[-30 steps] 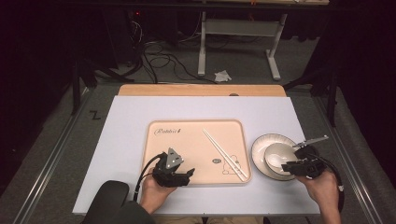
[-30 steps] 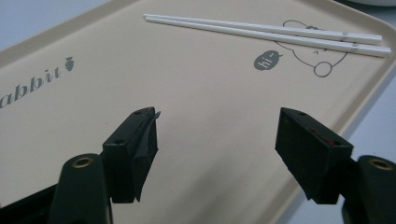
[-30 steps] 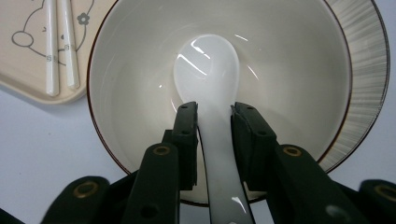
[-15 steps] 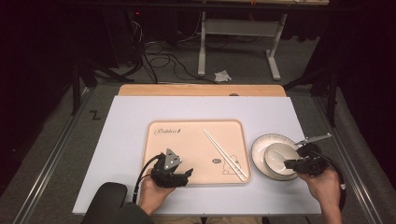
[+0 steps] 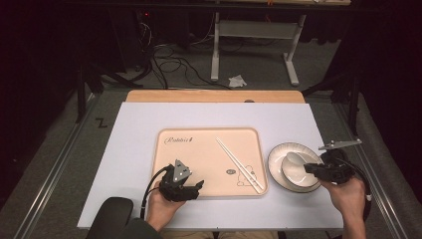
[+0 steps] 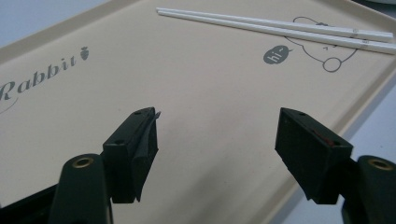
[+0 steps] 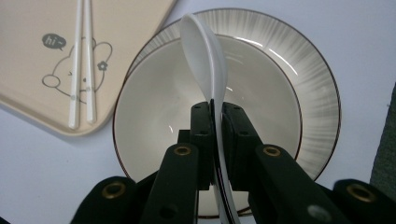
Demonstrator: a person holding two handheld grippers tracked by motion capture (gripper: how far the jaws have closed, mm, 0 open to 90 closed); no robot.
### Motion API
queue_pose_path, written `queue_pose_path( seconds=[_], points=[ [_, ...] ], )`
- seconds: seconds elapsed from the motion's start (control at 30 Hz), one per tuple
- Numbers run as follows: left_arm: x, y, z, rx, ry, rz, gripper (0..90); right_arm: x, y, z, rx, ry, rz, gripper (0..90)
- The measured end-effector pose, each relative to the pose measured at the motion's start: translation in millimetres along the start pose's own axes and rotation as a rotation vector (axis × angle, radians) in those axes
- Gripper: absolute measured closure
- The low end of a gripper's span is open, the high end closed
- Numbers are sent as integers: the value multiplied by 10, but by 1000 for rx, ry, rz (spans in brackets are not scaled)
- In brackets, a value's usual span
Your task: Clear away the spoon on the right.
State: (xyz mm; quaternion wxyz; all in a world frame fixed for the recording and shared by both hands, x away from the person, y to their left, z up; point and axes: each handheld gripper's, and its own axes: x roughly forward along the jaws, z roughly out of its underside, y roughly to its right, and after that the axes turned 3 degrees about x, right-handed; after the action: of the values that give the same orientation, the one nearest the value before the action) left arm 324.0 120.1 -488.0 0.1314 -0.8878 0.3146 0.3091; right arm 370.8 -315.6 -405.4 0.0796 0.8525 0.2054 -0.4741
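Right tool [image 7: 215, 116] clamped on the handle of a glossy white ceramic spoon [image 7: 203, 51], held on edge above the cream bowl [image 7: 154, 112] on its ribbed plate [image 7: 313, 93]; left tool [image 6: 217, 154], jaws spread wide, over the beige tray [image 6: 210, 93].

Bare tray [image 5: 199, 159] left of 2 chopsticks [image 5: 240, 165]; bowl [image 5: 293, 172] on plate [image 5: 278, 154] at right.

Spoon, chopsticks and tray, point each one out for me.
Spoon [image 7: 204, 51], right gripper view, on its white scoop above the jaws.
Chopsticks [image 5: 240, 165], high view, midway along the pair.
Tray [image 6: 219, 126], left gripper view, on its bare beige floor between the jaws.
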Motion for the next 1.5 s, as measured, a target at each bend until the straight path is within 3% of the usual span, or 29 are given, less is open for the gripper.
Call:
queue_pose_path(
  seconds=[0.33,0.53,1.0,1.3,1.5],
  points=[
    [-60,-22,51,-23,-3,-25,301,53,-161,-153,-60,52,-58,852],
    [-112,-33,94,-49,4,-28,301,160,-265,-252,-95,43,-85,852],
    [-238,-46,177,-97,0,-81,297,395,-509,-470,-166,67,-180,852],
    [-342,-101,242,-125,9,-108,295,612,-710,-588,-177,72,-188,852],
    [-327,-90,259,-129,-1,-112,295,699,-757,-619,-204,65,-194,852]
  ],
)
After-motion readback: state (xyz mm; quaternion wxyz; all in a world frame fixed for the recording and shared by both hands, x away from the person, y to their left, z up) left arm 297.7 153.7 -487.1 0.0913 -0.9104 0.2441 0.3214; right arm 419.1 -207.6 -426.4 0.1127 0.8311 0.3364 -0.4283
